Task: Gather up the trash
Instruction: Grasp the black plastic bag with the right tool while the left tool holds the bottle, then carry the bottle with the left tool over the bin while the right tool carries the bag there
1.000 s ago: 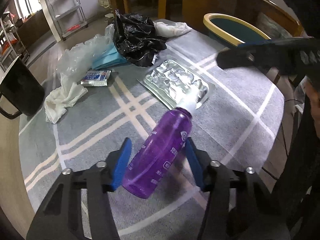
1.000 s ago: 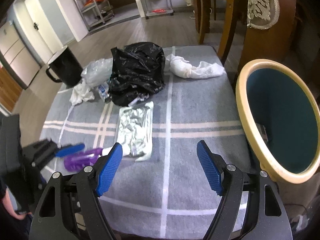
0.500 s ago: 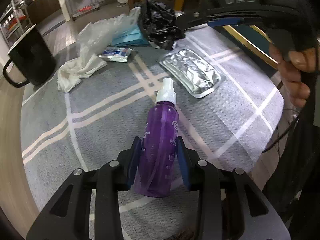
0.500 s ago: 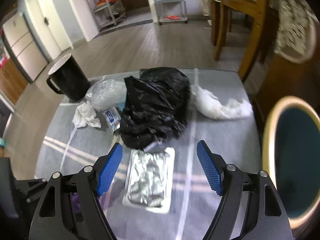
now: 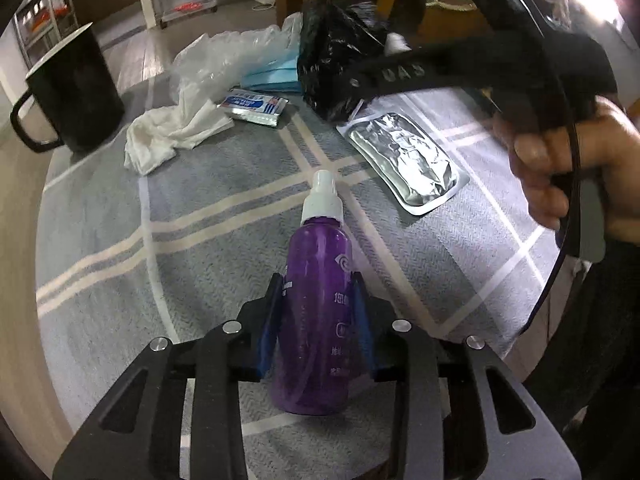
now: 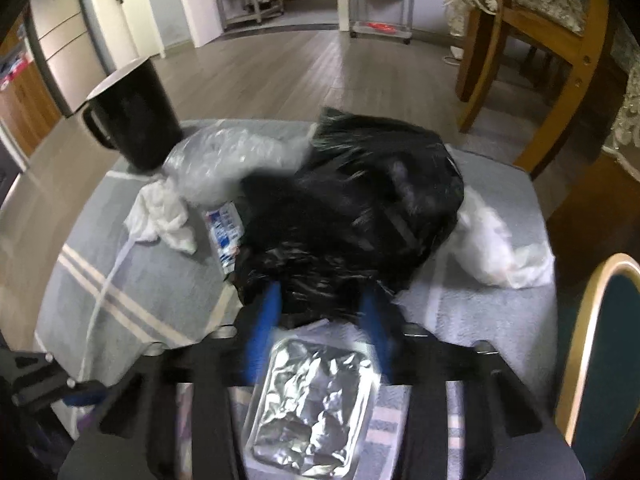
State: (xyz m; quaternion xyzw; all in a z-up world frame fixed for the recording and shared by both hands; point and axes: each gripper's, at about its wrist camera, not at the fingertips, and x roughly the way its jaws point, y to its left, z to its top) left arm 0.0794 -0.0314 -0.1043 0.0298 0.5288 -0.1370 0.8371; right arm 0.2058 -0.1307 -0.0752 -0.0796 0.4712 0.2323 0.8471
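Note:
A purple spray bottle (image 5: 316, 256) with a white cap lies on the grey checked tablecloth (image 5: 192, 248). My left gripper (image 5: 316, 284) has it between its closing jaws, and both blue pads lie against its sides. In the right wrist view my right gripper (image 6: 320, 302) is at the near edge of a crumpled black plastic bag (image 6: 360, 208). Its jaws are closing and a fold of the bag fills the gap between them; the picture is blurred there. A silver foil pouch (image 6: 312, 400) lies flat under the right gripper, also seen as the foil pouch (image 5: 408, 160) in the left wrist view.
A tall black mug (image 5: 72, 92) stands at the far left edge. Near it lie a white tissue (image 5: 172, 132), a clear plastic bag (image 5: 232, 52), blue masks (image 5: 272, 76) and a wipes packet (image 5: 252, 104). A white bag (image 6: 488, 248) lies right of the black one. A teal chair (image 6: 600, 340) stands at the right.
The left jaws have closed in on the purple bottle. The right gripper has moved forward over the foil pouch to the black bag, and its jaws have narrowed.

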